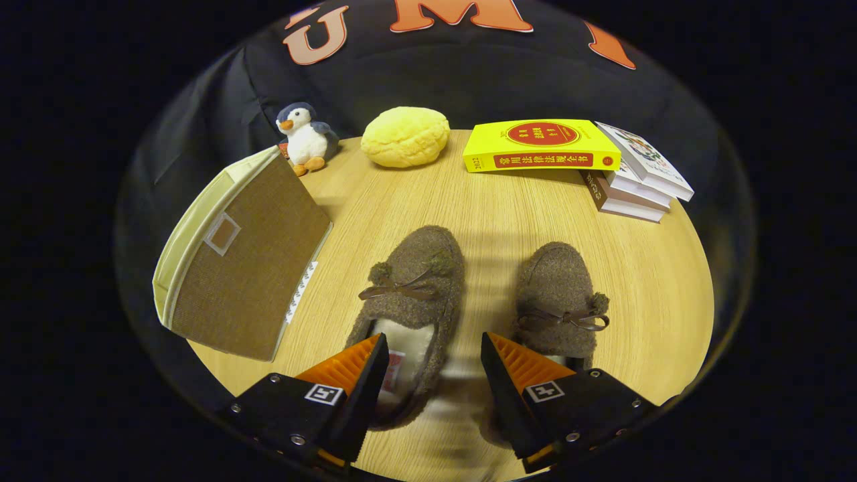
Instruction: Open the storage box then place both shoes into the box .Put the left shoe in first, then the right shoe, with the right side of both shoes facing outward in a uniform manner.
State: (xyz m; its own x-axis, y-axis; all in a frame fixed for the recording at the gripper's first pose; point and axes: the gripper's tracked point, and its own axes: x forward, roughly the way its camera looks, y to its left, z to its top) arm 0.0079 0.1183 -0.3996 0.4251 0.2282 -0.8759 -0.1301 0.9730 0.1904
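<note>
— At lower centre, the tool (434, 365) is spread open, gripping nothing; the left shoe (410, 301) lies by its left finger, the right shoe (561, 298) beside it.
— Handling?
— Probably light, soft, floppy. Pinch the heel collar. The box (234, 261) sits at left.

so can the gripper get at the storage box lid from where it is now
Probably yes. The gripper is open over the two slippers, and the storage box stands to its left with its brown lid face turned toward bare table; nothing lies between.
</note>
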